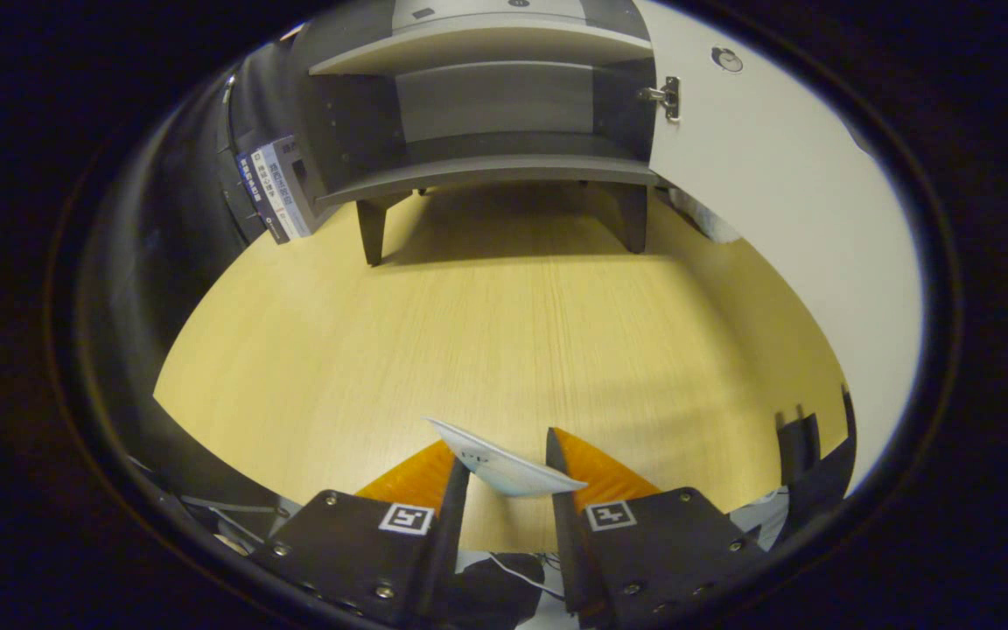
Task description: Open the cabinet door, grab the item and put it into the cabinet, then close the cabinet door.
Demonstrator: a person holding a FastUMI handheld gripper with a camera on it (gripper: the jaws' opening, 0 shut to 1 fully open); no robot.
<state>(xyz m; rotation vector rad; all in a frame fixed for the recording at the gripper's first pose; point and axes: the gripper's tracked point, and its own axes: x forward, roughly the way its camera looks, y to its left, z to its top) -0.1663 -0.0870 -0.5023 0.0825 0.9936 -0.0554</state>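
Looking forward along our tool, we see a wide pale wooden bench (513,332) stretching away from us. At its far end stands a grey cabinet (486,166) on short legs, its white door (775,201) swung wide to the right, so the lower shelf (486,114) lies open and bare, ready to receive something. A few books (276,188) lean at the cabinet's left side. Nearest us, the tool (508,472) is clenched on a small flat white item (504,464), held tilted between both fingers above the bench, well short of the cabinet, presumably for carrying to the shelf.
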